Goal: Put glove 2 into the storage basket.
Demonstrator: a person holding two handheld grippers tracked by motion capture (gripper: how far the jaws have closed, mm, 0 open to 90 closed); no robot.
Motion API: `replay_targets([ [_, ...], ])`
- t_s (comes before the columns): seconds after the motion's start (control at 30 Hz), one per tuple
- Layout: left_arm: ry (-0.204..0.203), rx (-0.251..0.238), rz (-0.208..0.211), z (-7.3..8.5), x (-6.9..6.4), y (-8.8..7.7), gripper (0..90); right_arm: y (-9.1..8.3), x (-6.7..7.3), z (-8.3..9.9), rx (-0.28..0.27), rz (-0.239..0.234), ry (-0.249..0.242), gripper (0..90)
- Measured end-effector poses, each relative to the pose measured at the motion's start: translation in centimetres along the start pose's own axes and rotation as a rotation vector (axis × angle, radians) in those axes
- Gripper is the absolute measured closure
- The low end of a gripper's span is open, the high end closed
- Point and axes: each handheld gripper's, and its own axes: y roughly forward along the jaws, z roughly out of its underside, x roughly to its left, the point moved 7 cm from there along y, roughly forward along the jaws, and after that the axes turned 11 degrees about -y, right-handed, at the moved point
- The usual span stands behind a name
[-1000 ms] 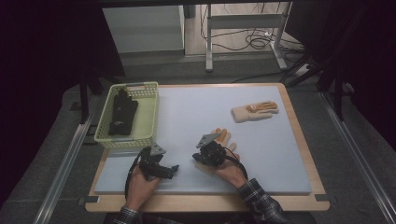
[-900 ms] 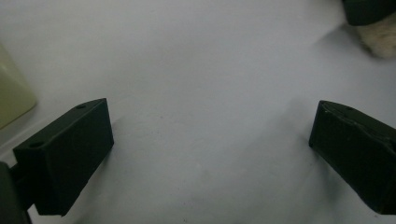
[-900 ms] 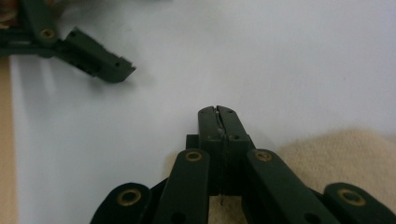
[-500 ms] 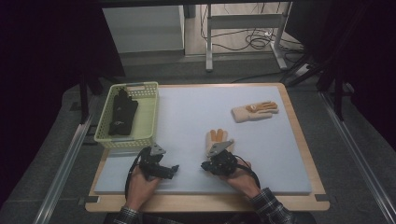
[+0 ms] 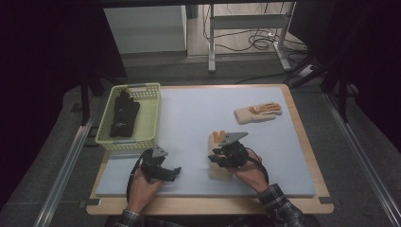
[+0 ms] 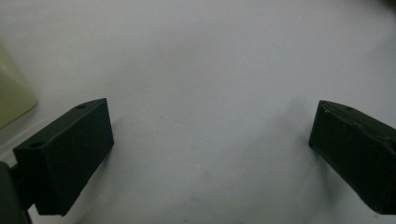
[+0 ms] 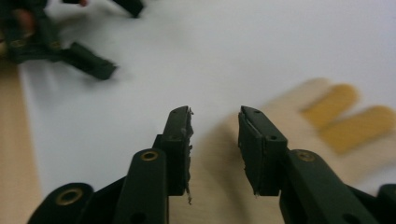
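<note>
The right gripper (image 5: 218, 152) is seen above a beige fabric work glove with orange-tipped fingers (image 5: 218, 166), lying flat at six o'clock on the pale blue table mat (image 5: 198, 113). Its jaws have just been opening; nothing is clamped between them. The left gripper (image 5: 176, 172), at seven o'clock, is held wide apart and empty.

A beige work glove (image 5: 218, 161) with orange fingertips lay flat on the pale worktop (image 5: 198, 118) near its front edge.
</note>
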Motion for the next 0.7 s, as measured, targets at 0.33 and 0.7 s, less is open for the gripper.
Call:
replay_targets([
  [0.33,0.006,0.005,-0.001,0.0,0.0,0.0,0.0,-1.9,-6.1,2.2,0.012,0.155,0.106,54.0],
  [0.7,0.005,0.004,0.000,0.0,0.0,0.0,0.0,-3.9,-12.9,5.6,0.033,0.339,0.230,49.9],
])
